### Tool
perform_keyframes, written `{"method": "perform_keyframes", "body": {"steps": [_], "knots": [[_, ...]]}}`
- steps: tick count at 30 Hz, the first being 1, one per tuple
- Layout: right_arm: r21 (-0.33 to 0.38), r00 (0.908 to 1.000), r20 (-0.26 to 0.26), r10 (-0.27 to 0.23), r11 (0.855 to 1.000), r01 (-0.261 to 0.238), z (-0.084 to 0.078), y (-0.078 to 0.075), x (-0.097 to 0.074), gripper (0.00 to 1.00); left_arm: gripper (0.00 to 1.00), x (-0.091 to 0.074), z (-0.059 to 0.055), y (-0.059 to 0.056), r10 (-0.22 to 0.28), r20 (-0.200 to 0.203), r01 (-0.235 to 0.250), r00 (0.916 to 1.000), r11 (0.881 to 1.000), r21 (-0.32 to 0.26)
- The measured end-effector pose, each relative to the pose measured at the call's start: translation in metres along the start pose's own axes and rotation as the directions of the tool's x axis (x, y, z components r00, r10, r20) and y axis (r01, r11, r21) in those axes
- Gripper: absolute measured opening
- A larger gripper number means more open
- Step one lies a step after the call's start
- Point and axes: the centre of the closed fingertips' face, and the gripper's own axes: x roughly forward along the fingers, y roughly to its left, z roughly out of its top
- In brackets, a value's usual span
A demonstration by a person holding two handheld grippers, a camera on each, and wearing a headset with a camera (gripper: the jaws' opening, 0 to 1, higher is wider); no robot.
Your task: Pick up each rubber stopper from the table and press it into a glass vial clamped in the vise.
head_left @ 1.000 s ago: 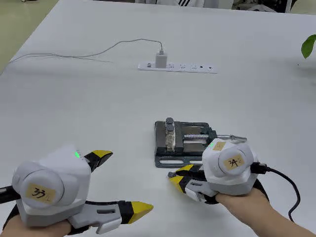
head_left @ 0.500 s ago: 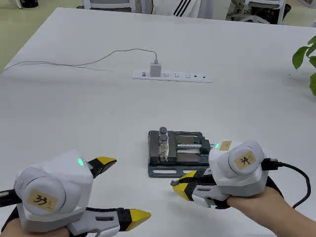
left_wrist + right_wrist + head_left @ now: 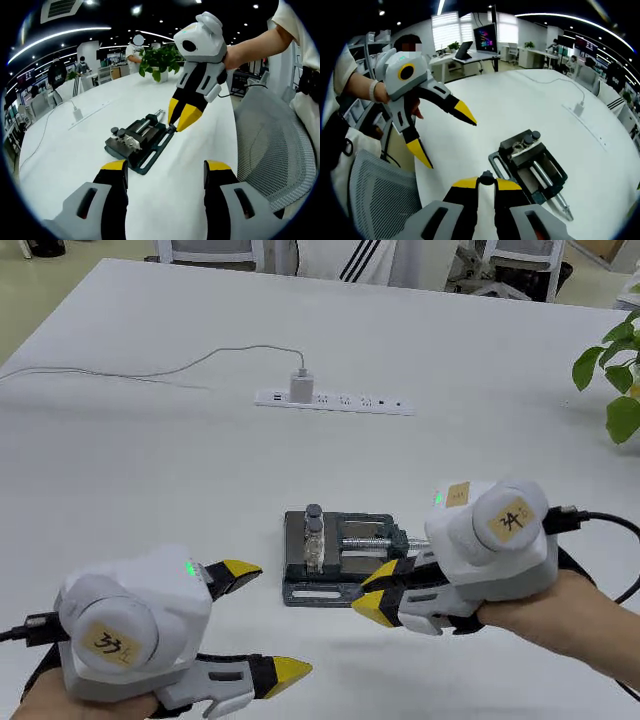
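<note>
A black vise (image 3: 345,558) sits mid-table and clamps glass vials (image 3: 314,551) with dark stoppers (image 3: 314,512) on top. In the right gripper view the vise (image 3: 536,162) lies just ahead of the jaws. My right gripper (image 3: 376,593) hovers at the vise's front right edge, shut on a small dark rubber stopper (image 3: 486,176) between its yellow tips. My left gripper (image 3: 268,620) stands open and holds nothing, to the left of the vise and nearer the person. The left gripper view looks across at the vise (image 3: 136,143) and the right gripper (image 3: 186,114) above its near end.
A white power strip (image 3: 332,400) with a plugged charger and a cable running left lies farther back. A green plant (image 3: 610,370) stands at the right edge. A grey mesh chair (image 3: 272,150) is beside the table.
My right gripper has risen and moved up beside the vise's front right edge. The left gripper has stayed open, nearly in place. The head camera has tilted, shifting the whole scene.
</note>
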Motion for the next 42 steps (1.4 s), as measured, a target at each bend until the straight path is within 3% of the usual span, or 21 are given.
{"method": "perform_keyframes", "body": {"steps": [8, 16, 23, 27, 31, 42], "knots": [[-0.055, 0.9996, -0.011, 0.027, 0.998, -0.028, 0.016, 0.000, -0.009, 0.07, 0.46, 0.010, 0.015, -0.004, -0.021, -0.003, 0.022, 0.9998, 0.993, 0.120], [-0.080, 0.9957, -0.055, 0.075, 0.994, -0.079, 0.018, 0.009, -0.010, 0.07, 0.37, 0.015, 0.025, -0.005, -0.026, -0.013, 0.028, 0.9996, 0.974, 0.226], [-0.085, 0.9869, -0.104, 0.124, 0.987, -0.133, 0.014, 0.021, -0.010, 0.07, 0.28, 0.017, 0.029, -0.004, -0.024, -0.030, 0.032, 0.9993, 0.950, 0.312], [-0.081, 0.9830, -0.117, 0.142, 0.985, -0.151, 0.015, 0.026, -0.010, 0.07, 0.22, 0.019, 0.028, -0.009, -0.037, -0.057, 0.056, 0.9977, 0.924, 0.379], [-0.085, 0.9809, -0.122, 0.151, 0.983, -0.162, 0.017, 0.029, -0.010, 0.07, 0.17, 0.020, 0.029, -0.013, -0.053, -0.062, 0.073, 0.9966, 0.917, 0.393], [-0.089, 0.9745, -0.136, 0.179, 0.977, -0.192, 0.019, 0.037, -0.008, 0.07, 0.08, 0.022, 0.026, -0.021, -0.071, -0.099, 0.109, 0.9926, 0.875, 0.473]]}}
